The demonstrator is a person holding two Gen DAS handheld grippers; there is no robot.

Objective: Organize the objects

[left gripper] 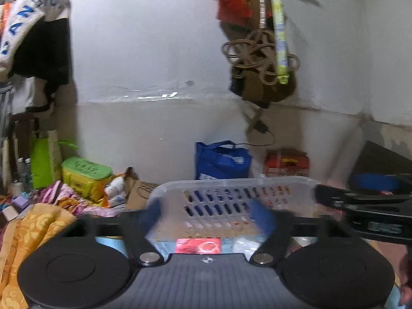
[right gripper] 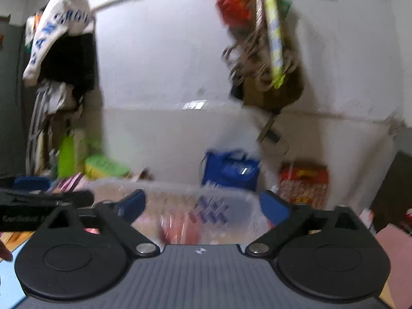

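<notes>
— Which step is this?

— Between picks, I'd judge. The left hand-held gripper (left gripper: pixel 209 212) is spread wide, holding nothing, level and aimed at the clear slotted basket (left gripper: pixel 231 193) just ahead; a red packet (left gripper: pixel 198 246) lies below it.

— And the right?

— The right hand-held gripper (right gripper: pixel 203 206) gapes wide too, empty, facing that basket. Next it needs a target chosen and a steady descent.
</notes>
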